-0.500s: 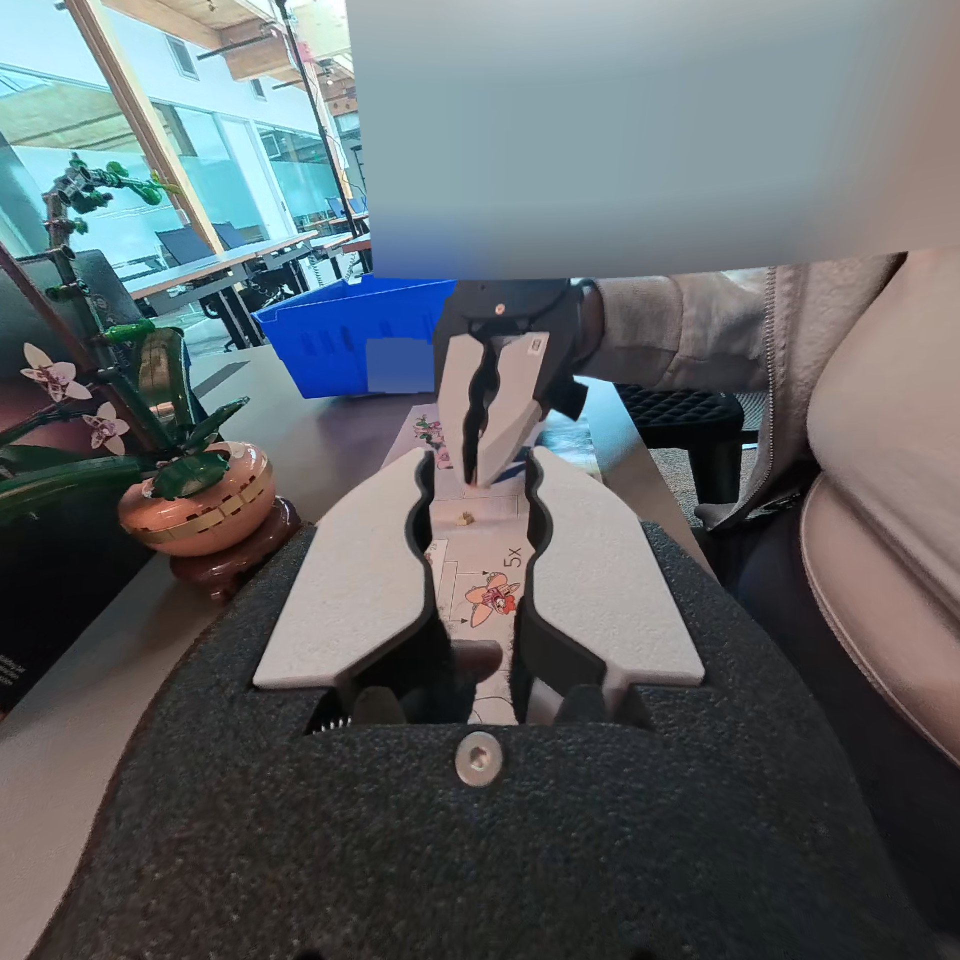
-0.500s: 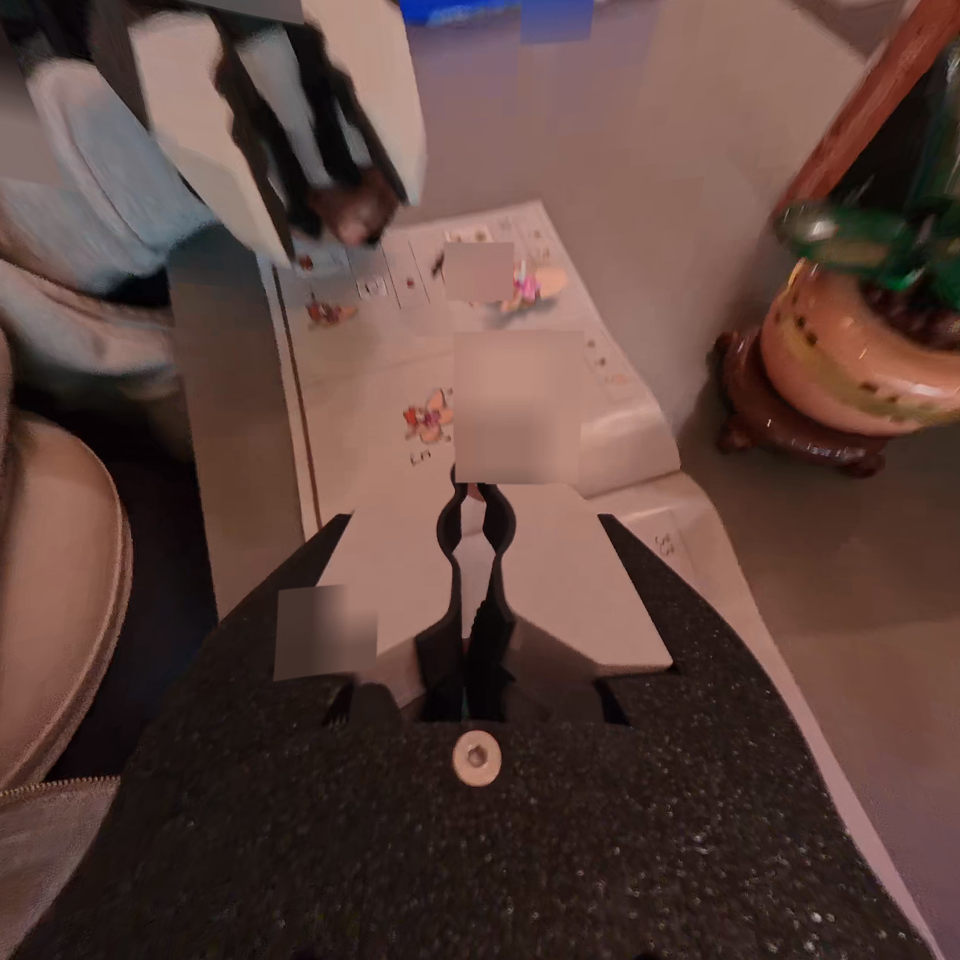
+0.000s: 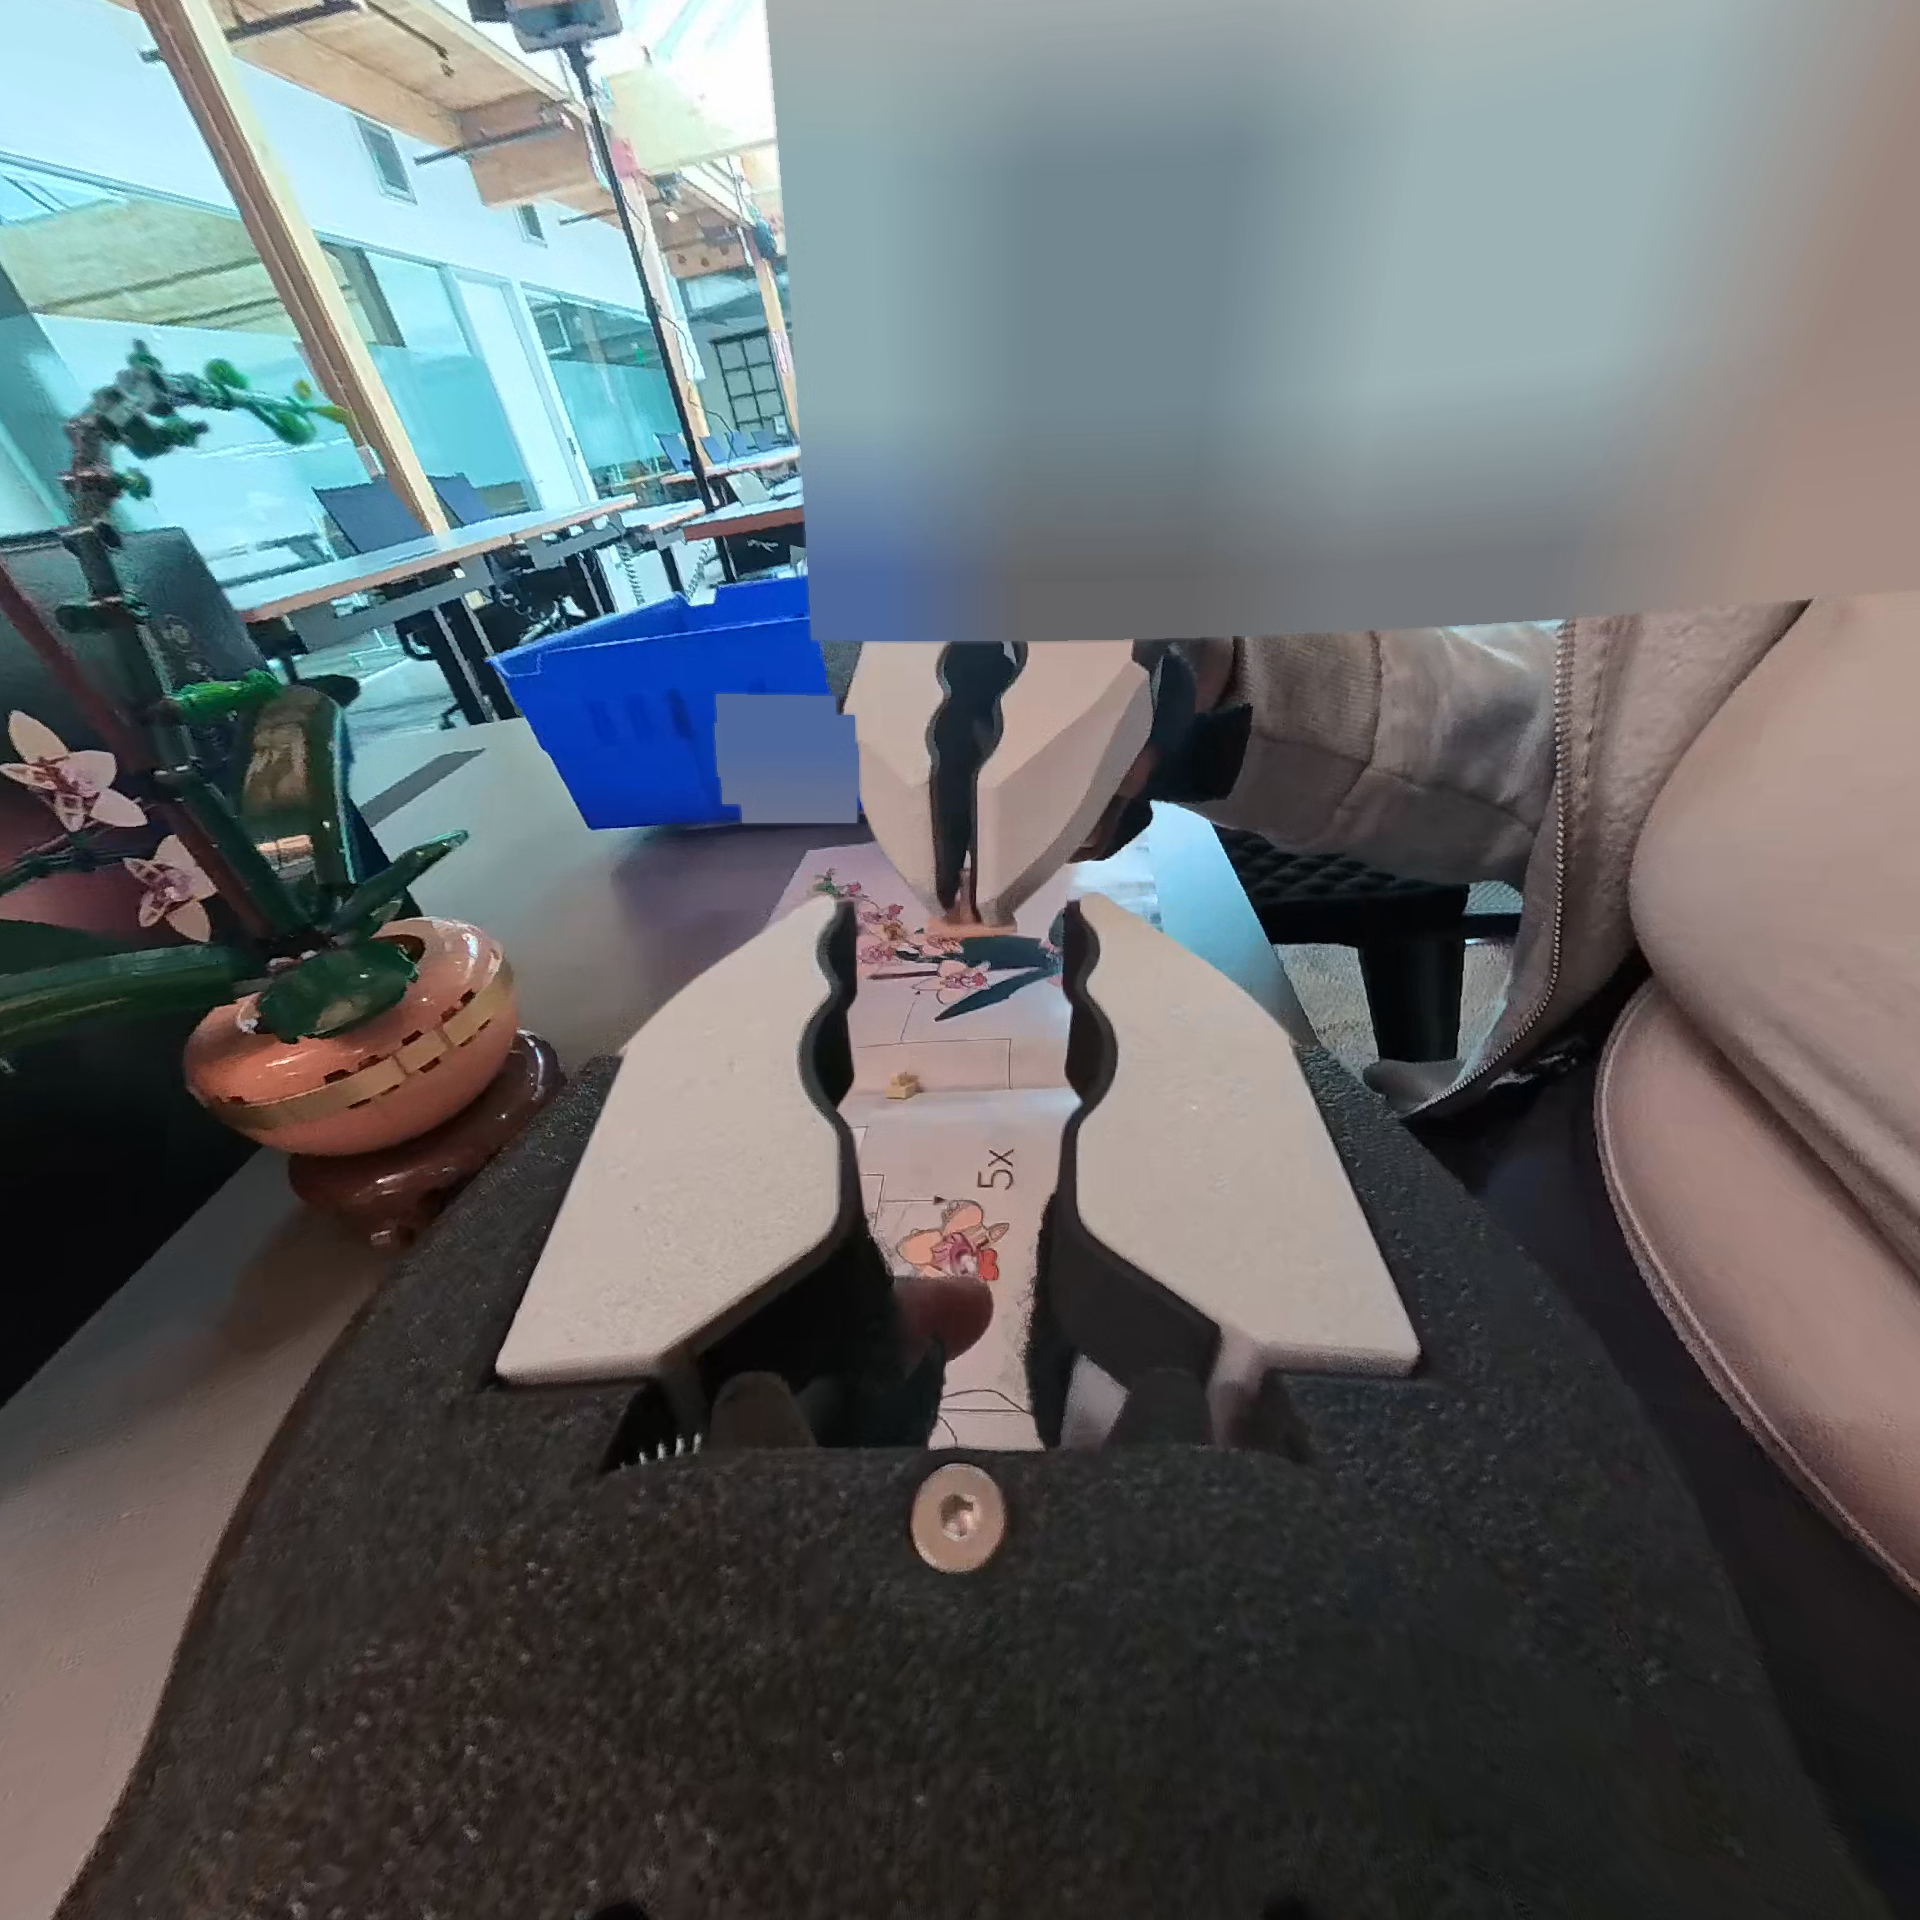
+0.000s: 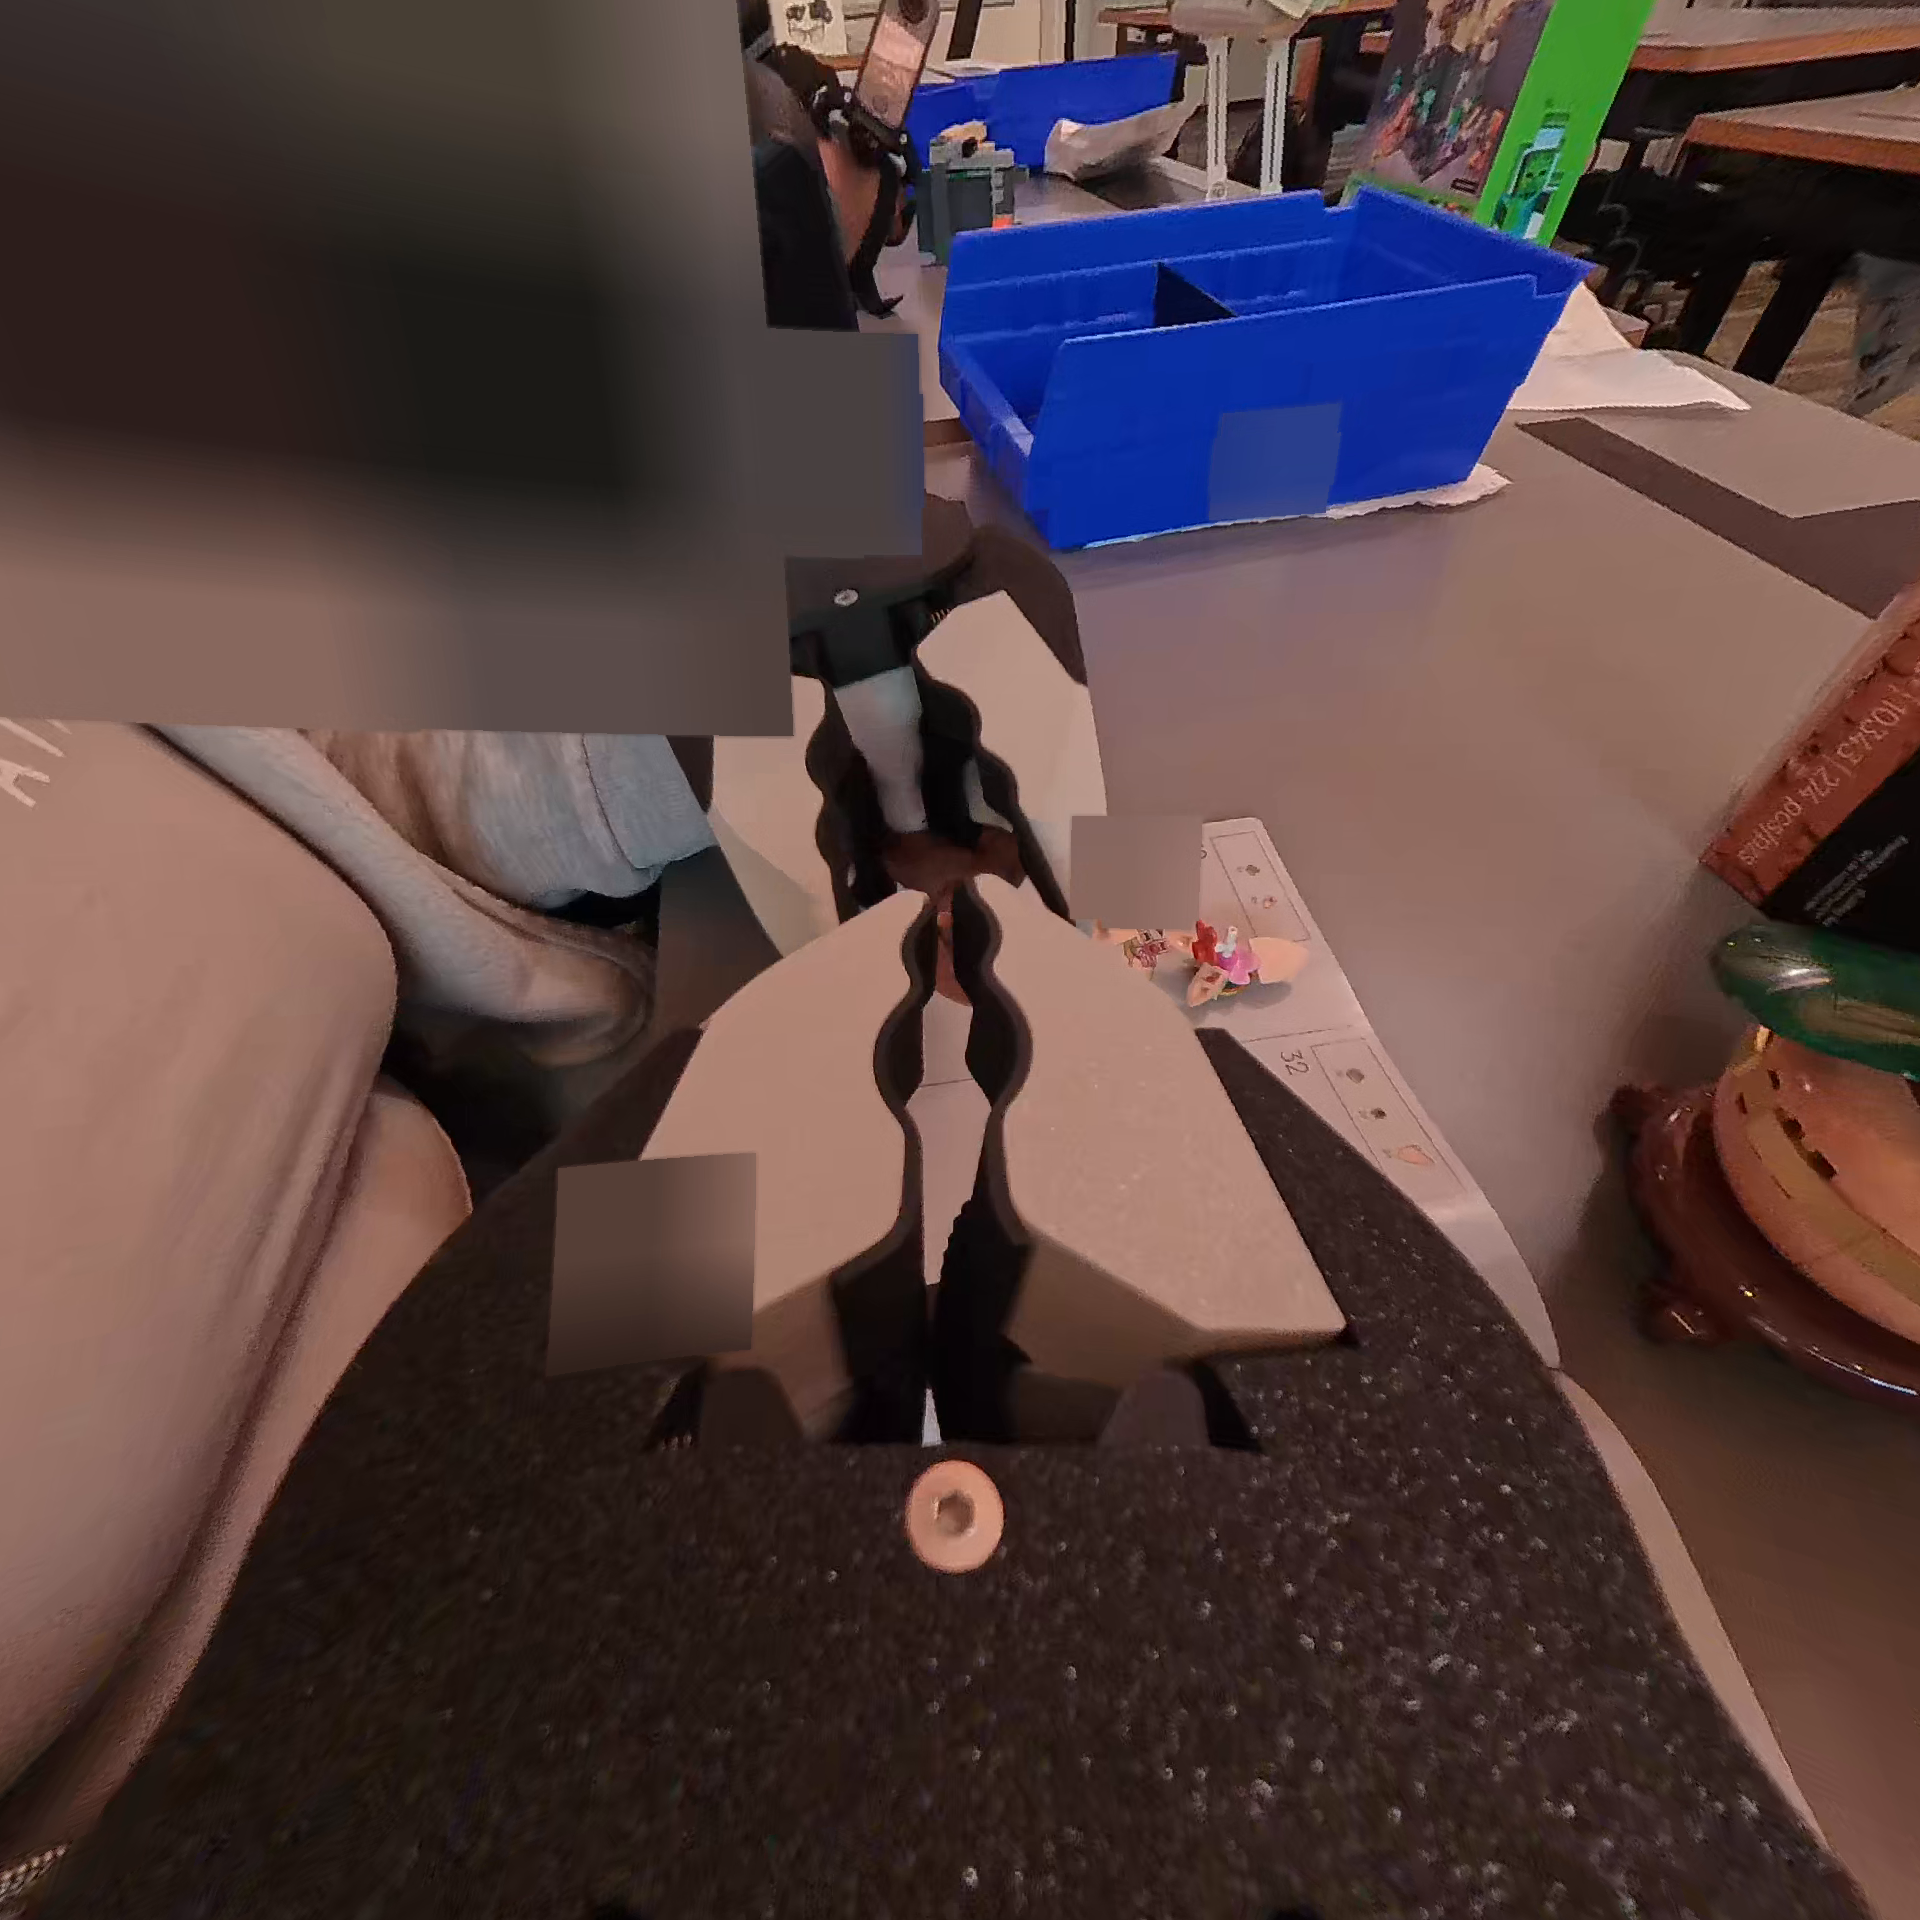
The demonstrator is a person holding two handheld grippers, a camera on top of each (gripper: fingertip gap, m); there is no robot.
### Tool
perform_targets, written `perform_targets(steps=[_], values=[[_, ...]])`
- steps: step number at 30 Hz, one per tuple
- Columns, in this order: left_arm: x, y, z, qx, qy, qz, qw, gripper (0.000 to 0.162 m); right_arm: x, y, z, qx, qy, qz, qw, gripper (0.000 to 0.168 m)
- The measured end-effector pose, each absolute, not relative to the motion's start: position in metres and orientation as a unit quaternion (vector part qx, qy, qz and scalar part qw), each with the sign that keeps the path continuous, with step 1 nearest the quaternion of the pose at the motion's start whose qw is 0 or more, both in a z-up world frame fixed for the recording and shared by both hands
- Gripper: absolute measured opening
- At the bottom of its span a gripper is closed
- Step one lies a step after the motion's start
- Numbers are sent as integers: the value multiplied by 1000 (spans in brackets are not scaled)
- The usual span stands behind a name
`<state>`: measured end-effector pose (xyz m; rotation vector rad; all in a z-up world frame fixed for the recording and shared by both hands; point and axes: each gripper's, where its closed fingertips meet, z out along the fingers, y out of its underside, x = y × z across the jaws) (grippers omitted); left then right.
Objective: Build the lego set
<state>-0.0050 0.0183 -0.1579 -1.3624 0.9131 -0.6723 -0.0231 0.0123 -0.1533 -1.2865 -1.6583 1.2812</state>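
On the left of the left wrist view, a brick-built orchid in a peach pot (image 3: 358, 1049) stands upright on the grey table (image 3: 125, 1403), its green stem rising and arching over at the top. The white-fingered left gripper (image 3: 961, 920) is released, its fingers spread wide over the open instruction booklet (image 3: 940, 1132), which runs lengthwise away from the camera. A tiny tan brick (image 3: 906, 1085) lies loose on the page between them. Beyond, the right gripper (image 3: 971, 902) points down, clenched on a small tan piece (image 3: 971, 914), too small to tell its direction. A blue plastic bin (image 3: 665, 717) sits far behind. Only the right wrist view shows small pink-and-red flower pieces (image 4: 1210, 954) on the booklet, right of the right gripper (image 4: 948, 914).
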Motion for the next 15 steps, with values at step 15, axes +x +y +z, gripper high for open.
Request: perform_targets(steps=[15], values=[[-7,21,-162,-612,390,-292,623,23,-39,9,-150,-473,-616,517,360,3]])
